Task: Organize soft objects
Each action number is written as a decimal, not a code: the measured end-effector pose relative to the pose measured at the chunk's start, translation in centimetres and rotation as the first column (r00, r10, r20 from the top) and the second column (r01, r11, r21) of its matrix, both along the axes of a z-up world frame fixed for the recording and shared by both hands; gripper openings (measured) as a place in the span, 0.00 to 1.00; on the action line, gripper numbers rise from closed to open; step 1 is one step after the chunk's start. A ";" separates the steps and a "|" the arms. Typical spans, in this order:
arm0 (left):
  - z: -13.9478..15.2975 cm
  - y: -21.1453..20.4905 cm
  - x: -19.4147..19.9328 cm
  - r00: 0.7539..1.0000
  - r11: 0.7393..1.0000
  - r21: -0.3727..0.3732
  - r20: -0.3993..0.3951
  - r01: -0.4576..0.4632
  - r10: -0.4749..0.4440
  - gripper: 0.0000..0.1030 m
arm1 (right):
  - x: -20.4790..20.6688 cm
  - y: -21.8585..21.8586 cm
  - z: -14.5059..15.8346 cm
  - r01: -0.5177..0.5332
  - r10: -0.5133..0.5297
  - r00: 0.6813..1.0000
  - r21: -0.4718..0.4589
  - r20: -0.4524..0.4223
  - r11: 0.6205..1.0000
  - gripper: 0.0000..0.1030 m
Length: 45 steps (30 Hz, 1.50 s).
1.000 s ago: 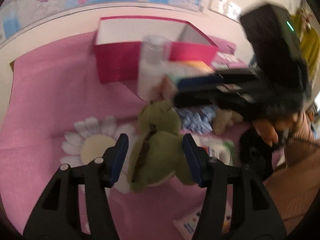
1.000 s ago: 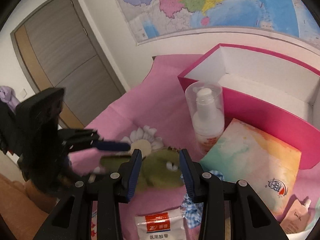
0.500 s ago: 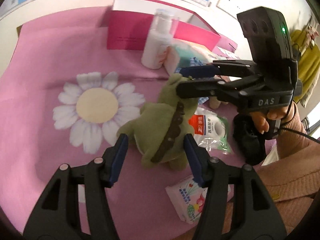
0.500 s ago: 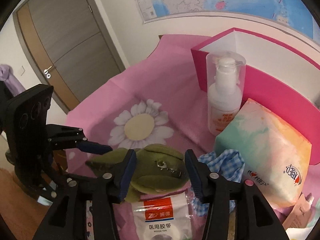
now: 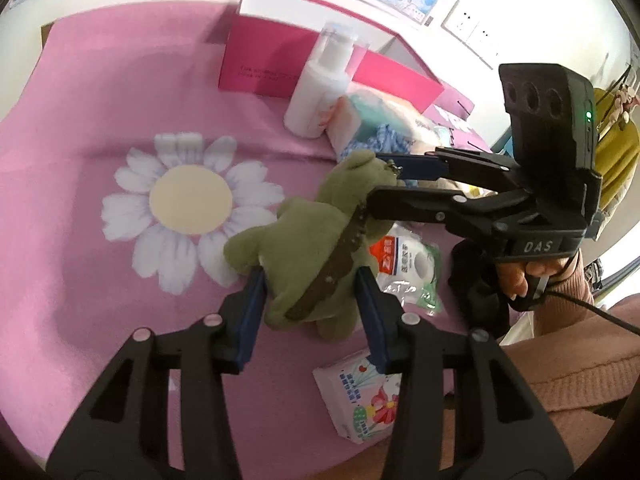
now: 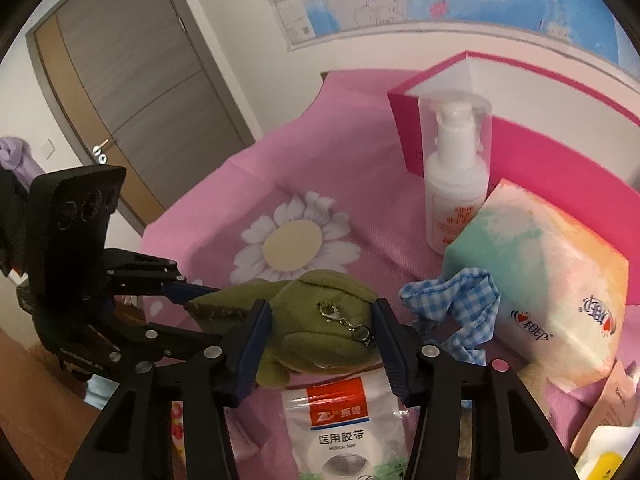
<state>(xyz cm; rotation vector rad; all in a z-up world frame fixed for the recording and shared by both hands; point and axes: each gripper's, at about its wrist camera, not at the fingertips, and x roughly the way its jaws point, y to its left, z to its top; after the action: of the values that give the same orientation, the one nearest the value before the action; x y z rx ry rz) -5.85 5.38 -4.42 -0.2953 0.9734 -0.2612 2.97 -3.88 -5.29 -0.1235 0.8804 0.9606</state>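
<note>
Both claws bracket the green plush crocodile toy (image 5: 316,248), which lies on the pink cloth counter (image 5: 100,100) with its snout toward 1 o'clock in the left wrist view. Left claw (image 5: 310,304) has just been closing, and its blue pads now press the toy's hind body from either side. Right claw (image 6: 318,344) has just been opening a little; it straddles the toy's head, where a small metal keyring clasp (image 6: 346,320) hangs, and its pads look to touch the plush at both sides, though I cannot tell whether they squeeze it.

A white daisy print (image 5: 188,204) sits at 9 o'clock of the toy, and a sealed packet of medical tape (image 6: 344,428) lies just beside it, at 6 o'clock in the right wrist view. At 12 o'clock stand a white pump bottle (image 6: 452,184) and the open magenta cardboard box (image 5: 264,60).

By my reading, the step in hand is picking up the toy. Next comes a lift clear of the packet, then a carry toward the box, likely the place for soft things.
</note>
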 end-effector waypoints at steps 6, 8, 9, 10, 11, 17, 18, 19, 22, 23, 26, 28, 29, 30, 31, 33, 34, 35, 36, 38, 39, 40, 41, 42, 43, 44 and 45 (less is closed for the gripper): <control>3.6 -0.2 0.3 0.994 0.999 0.036 0.107 0.021 -0.024 0.47 | -0.8 -1.5 3.4 0.045 -0.051 0.996 0.092 0.066 0.995 0.50; 5.1 -0.5 0.8 0.988 0.998 0.062 0.151 0.027 -0.036 0.47 | -0.9 -2.0 4.7 0.067 -0.078 0.993 0.120 0.093 0.990 0.50; 5.7 -0.5 1.0 0.984 0.997 0.072 0.171 0.030 -0.042 0.47 | -1.0 -2.3 5.3 0.076 -0.090 0.990 0.135 0.105 0.988 0.50; 6.3 -0.6 1.3 0.980 0.996 0.081 0.192 0.033 -0.048 0.47 | -1.0 -2.5 5.9 0.083 -0.101 0.988 0.148 0.116 0.986 0.50; 7.2 -0.7 1.9 0.974 0.995 0.096 0.219 0.037 -0.057 0.47 | -0.9 -2.9 6.7 0.095 -0.117 0.984 0.166 0.131 0.982 0.50; 11.5 -1.2 4.6 0.938 0.982 0.185 0.332 0.042 -0.103 0.47 | 0.5 -4.3 10.3 0.145 -0.193 0.964 0.246 0.182 0.958 0.50; 12.3 -1.3 5.2 0.927 0.978 0.205 0.357 0.038 -0.111 0.48 | 0.9 -4.5 10.7 0.152 -0.204 0.961 0.258 0.187 0.954 0.50; 12.9 -1.4 5.6 0.920 0.975 0.218 0.373 0.038 -0.119 0.48 | 1.4 -4.7 11.3 0.160 -0.217 0.957 0.271 0.193 0.949 0.50; 14.4 -1.1 7.8 0.902 0.968 0.249 0.411 0.029 -0.132 0.48 | 3.4 -4.9 12.3 0.181 -0.248 0.949 0.306 0.195 0.935 0.50; 14.8 -1.0 8.8 0.900 0.967 0.254 0.414 0.030 -0.136 0.48 | 3.9 -5.1 12.6 0.187 -0.255 0.947 0.311 0.195 0.932 0.50; 15.1 -0.8 11.8 0.903 0.968 0.250 0.406 0.036 -0.138 0.48 | 6.7 -5.4 13.0 0.224 -0.296 0.937 0.329 0.187 0.917 0.50; 14.8 -0.7 13.3 0.908 0.970 0.239 0.396 0.039 -0.134 0.48 | 8.2 -5.6 12.8 0.243 -0.310 0.936 0.331 0.166 0.912 0.50; 14.5 -0.6 14.2 0.912 0.971 0.237 0.386 0.044 -0.136 0.48 | 9.4 -5.7 12.4 0.256 -0.317 0.937 0.330 0.147 0.909 0.50; 14.1 -0.6 15.0 0.916 0.971 0.235 0.378 0.046 -0.135 0.48 | 10.1 -5.8 12.1 0.265 -0.323 0.937 0.327 0.135 0.907 0.50; 13.8 -0.5 15.7 0.920 0.972 0.229 0.369 0.046 -0.130 0.48 | 10.8 -5.8 11.7 0.274 -0.328 0.937 0.322 0.124 0.906 0.50; 12.7 -0.5 17.5 0.928 0.970 0.237 0.348 0.052 -0.135 0.48 | 12.3 -5.9 10.8 0.300 -0.342 0.935 0.308 0.094 0.903 0.50; 12.0 -0.4 18.5 0.934 0.971 0.233 0.332 0.056 -0.134 0.48 | 12.8 -5.9 10.4 0.310 -0.349 0.933 0.301 0.083 0.902 0.50; 11.6 -0.4 19.0 0.939 0.972 0.227 0.318 0.062 -0.135 0.48 | 13.7 -5.9 9.7 0.324 -0.356 0.932 0.287 0.066 0.902 0.50; 10.8 -0.3 19.8 0.945 0.973 0.222 0.298 0.070 -0.136 0.48 | 14.2 -6.0 9.2 0.337 -0.365 0.930 0.280 0.051 0.899 0.50; 9.7 -0.3 21.1 0.952 0.971 0.224 0.272 0.079 -0.140 0.48 | 15.4 -6.0 7.9 0.359 -0.377 0.926 0.261 0.020 0.896 0.50; 9.3 -0.3 21.5 0.954 0.971 0.225 0.264 0.079 -0.139 0.48 | 15.9 -6.1 7.4 0.368 -0.382 0.924 0.257 0.005 0.893 0.50; 8.8 -0.3 21.9 0.956 0.970 0.229 0.259 0.078 -0.138 0.48 | 16.3 -6.1 6.9 0.377 -0.387 0.922 0.252 -0.011 0.891 0.50; 8.5 -0.4 22.3 0.955 0.969 0.236 0.260 0.078 -0.140 0.48 | 16.8 -6.2 6.3 0.385 -0.390 0.920 0.245 -0.027 0.890 0.50; 8.3 -0.5 22.5 0.956 0.968 0.241 0.258 0.074 -0.138 0.48 | 17.3 -6.3 5.7 0.394 -0.395 0.918 0.241 -0.047 0.887 0.50; 8.0 -0.6 23.0 0.959 0.965 0.254 0.248 0.071 -0.136 0.48 | 17.7 -6.2 5.3 0.394 -0.392 0.918 0.236 -0.060 0.888 0.49; 7.6 -0.7 23.3 0.961 0.961 0.265 0.240 0.074 -0.140 0.48 | 18.0 -5.9 4.7 0.390 -0.384 0.920 0.221 -0.073 0.894 0.49; 7.4 -0.9 23.5 0.962 0.959 0.274 0.231 0.076 -0.142 0.48 | 18.2 -5.7 4.4 0.389 -0.382 0.921 0.210 -0.078 0.897 0.48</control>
<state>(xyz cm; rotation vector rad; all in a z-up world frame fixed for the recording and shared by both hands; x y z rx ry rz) 17.66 4.52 2.95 0.0363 0.7646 -0.2601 21.17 -9.55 -0.92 0.2542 0.7854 0.6808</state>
